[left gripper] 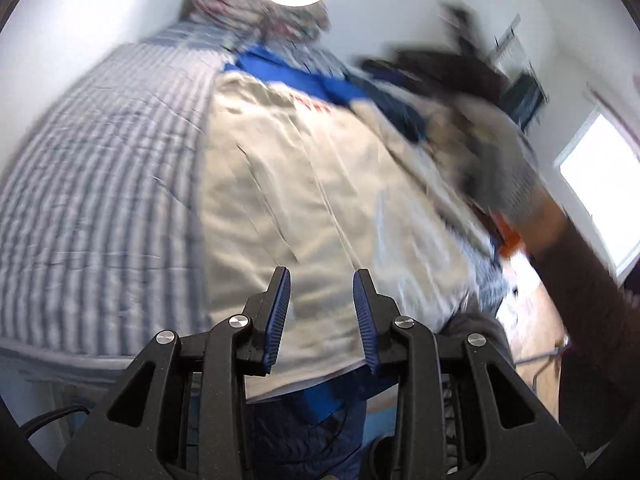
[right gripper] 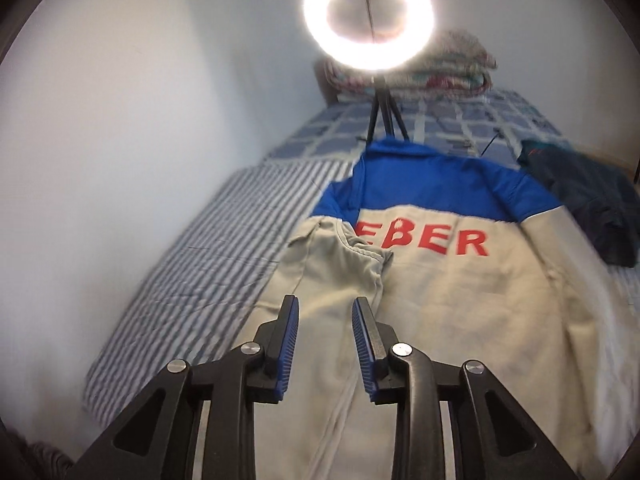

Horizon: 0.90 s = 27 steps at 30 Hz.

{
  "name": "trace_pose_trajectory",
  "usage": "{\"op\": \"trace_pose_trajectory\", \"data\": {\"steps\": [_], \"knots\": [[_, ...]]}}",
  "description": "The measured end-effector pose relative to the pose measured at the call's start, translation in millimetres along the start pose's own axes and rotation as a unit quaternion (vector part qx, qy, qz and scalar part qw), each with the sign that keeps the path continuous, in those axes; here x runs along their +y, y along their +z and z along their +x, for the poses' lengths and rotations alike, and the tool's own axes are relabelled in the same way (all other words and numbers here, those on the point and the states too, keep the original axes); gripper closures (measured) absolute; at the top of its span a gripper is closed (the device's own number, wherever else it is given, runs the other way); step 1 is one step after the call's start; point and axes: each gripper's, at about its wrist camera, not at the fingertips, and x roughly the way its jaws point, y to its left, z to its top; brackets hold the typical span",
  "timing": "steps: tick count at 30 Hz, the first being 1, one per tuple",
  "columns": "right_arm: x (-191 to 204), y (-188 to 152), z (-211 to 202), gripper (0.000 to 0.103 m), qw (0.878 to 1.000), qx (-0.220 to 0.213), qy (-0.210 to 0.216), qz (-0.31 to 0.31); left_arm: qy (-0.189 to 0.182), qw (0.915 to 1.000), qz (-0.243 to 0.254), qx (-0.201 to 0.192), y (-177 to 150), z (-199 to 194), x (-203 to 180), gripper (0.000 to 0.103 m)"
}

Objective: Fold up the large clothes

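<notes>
A beige jacket (right gripper: 460, 300) with a blue yoke and red letters lies back-up on the bed. Its left sleeve (right gripper: 332, 264) is folded in over the back. My right gripper (right gripper: 325, 304) hovers open just above that sleeve, with nothing between its pads. The left wrist view is blurred. In it the jacket (left gripper: 300, 168) lies lengthwise, and my left gripper (left gripper: 320, 276) stands open over its near hem, holding nothing. A person's gloved hand (left gripper: 512, 184) with a blurred black tool is over the jacket's right side.
The bed has a blue-and-white striped cover (right gripper: 208, 260) and runs along a white wall on the left. A ring light (right gripper: 368, 16) on a tripod (right gripper: 384, 116) stands on the bed behind the collar, with folded blankets (right gripper: 452, 68) beyond. A dark blue garment (right gripper: 592, 208) lies at the right.
</notes>
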Motion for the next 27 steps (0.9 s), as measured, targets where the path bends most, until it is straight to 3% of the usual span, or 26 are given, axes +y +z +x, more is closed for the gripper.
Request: {"op": "trace_pose_trajectory", "data": {"steps": [6,11,15,20,24,27], "knots": [[5,-32,-131,0.068,0.998,-0.051,0.008,-0.025,-0.013,0.9988,-0.046,0.007,-8,-11,20,0.071],[-7,-62,-189,0.068,0.997,-0.064,-0.027,-0.023,-0.033,0.9973,-0.043,0.050,-13,26,-2,0.071],[-32,-88,-220,0.068,0.997,-0.058,-0.053,0.002,-0.036,0.9949,-0.046,0.082,-21,66,-16,0.071],[-76,-118,-245,0.068,0.994,-0.042,-0.093,0.045,-0.006,0.9915,-0.051,0.120,-45,104,-17,0.071],[-112,-136,-251,0.067,0.990,-0.031,-0.109,0.078,0.014,0.9919,-0.029,0.123,-43,105,-25,0.071],[-142,-145,-253,0.065,0.987,-0.024,-0.120,0.100,0.007,0.9923,-0.038,0.118,-35,95,-30,0.071]]}}
